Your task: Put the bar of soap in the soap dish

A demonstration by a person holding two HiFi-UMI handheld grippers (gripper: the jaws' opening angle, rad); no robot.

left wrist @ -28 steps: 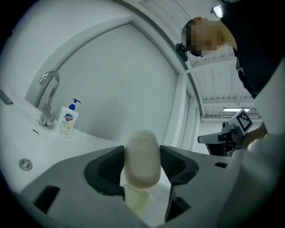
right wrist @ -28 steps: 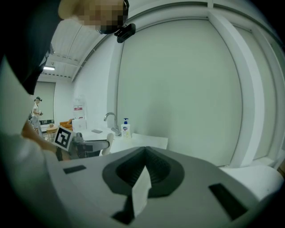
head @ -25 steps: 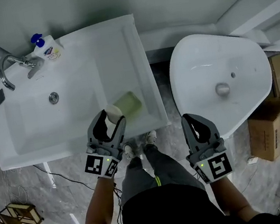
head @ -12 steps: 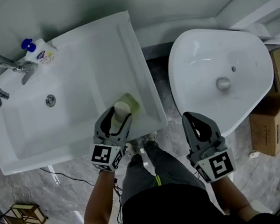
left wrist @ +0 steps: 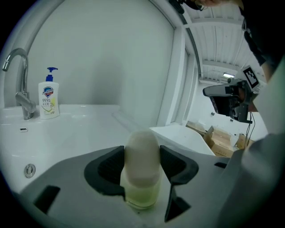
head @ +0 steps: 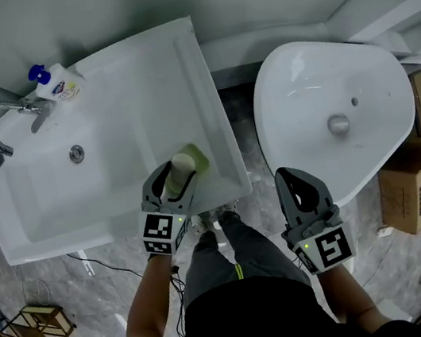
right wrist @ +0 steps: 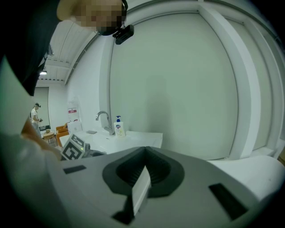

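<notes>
Head view: left tongs (head: 173,183) clasp soap (head: 181,167) lengthwise, tip toward dish (head: 201,159); right tongs (head: 292,177) closed.

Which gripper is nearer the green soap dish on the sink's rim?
Left. The left gripper, clamped on the bar of soap, is right at the soap dish; the right gripper hangs shut beside the oval basin, well off to the side.

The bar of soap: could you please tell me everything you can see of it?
The bar of soap is a cream, matte, rounded oval. It stands on end, pinched at both sides between the jaws of the left gripper, over the pale green soap dish on the ledge of the white sink. Whether its lower end touches the dish cannot be told.
</notes>
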